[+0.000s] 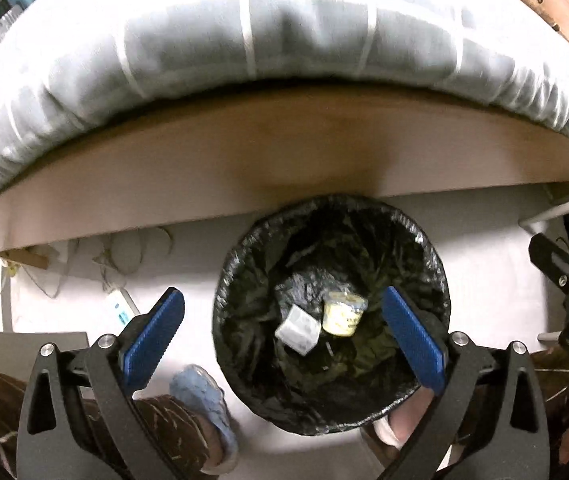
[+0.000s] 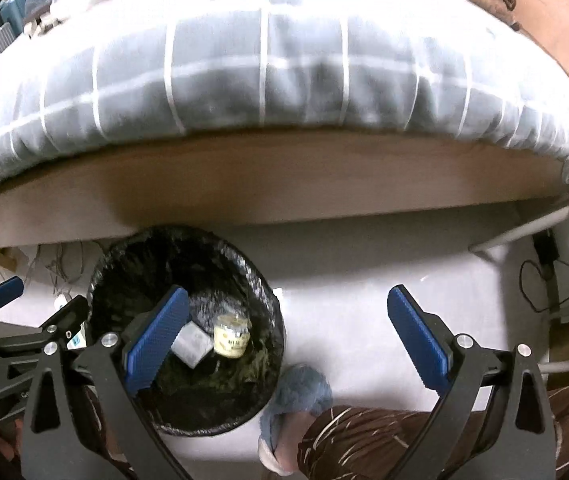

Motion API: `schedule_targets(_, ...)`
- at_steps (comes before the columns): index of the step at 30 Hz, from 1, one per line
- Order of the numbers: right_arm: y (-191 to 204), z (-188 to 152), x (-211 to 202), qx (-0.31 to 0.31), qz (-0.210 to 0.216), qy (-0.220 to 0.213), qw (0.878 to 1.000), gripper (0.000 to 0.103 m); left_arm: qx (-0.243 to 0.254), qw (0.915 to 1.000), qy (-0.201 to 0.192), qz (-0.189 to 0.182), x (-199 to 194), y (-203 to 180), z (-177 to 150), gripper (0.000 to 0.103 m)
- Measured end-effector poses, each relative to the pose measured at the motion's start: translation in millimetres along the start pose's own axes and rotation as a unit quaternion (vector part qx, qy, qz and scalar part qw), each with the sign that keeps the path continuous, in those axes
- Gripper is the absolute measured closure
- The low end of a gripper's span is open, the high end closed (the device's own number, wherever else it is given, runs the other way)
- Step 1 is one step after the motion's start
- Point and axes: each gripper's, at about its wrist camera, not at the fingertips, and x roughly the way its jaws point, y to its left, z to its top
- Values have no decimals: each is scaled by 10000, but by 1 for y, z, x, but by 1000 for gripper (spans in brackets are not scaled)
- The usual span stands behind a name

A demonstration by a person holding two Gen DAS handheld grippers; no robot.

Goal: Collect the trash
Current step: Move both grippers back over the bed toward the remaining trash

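Observation:
A round trash bin with a black liner (image 1: 424,248) stands on the white floor by the bed; it also shows in the right wrist view (image 2: 252,280). Inside lie a crumpled yellow-white cup (image 1: 342,314) (image 2: 231,338) and a small grey-white box (image 1: 298,330) (image 2: 192,344). My left gripper (image 1: 284,344) is open and empty, hovering above the bin. My right gripper (image 2: 284,340) is open and empty, over the bin's right rim and the floor. The left gripper (image 2: 24,312) shows at the left edge of the right wrist view.
A bed with a grey checked quilt (image 1: 284,28) and wooden side board (image 1: 284,152) fills the far side. Cables and a power strip (image 1: 120,308) lie on the floor at left. The person's blue slippers (image 1: 204,396) (image 2: 300,392) stand next to the bin. A white furniture leg (image 2: 524,236) is at right.

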Motion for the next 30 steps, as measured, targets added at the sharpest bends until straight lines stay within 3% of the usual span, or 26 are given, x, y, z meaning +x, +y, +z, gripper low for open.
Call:
schedule_targets(8, -5, 24, -40, 141, -15, -670, 9977, 7, -59, 9983, -586, -44, -44, 12, 23, 6)
schedule_targets(22, -14, 62, -98, 101, 11, -1585, 9873, 8, -71, 9878, -1552, -136, -110, 13, 68, 6)
schedule_targets(30, -31, 122, -115, 315, -25, -1941, 9805, 7, -6, 9803, -1959, -235, -141, 13, 119, 6)
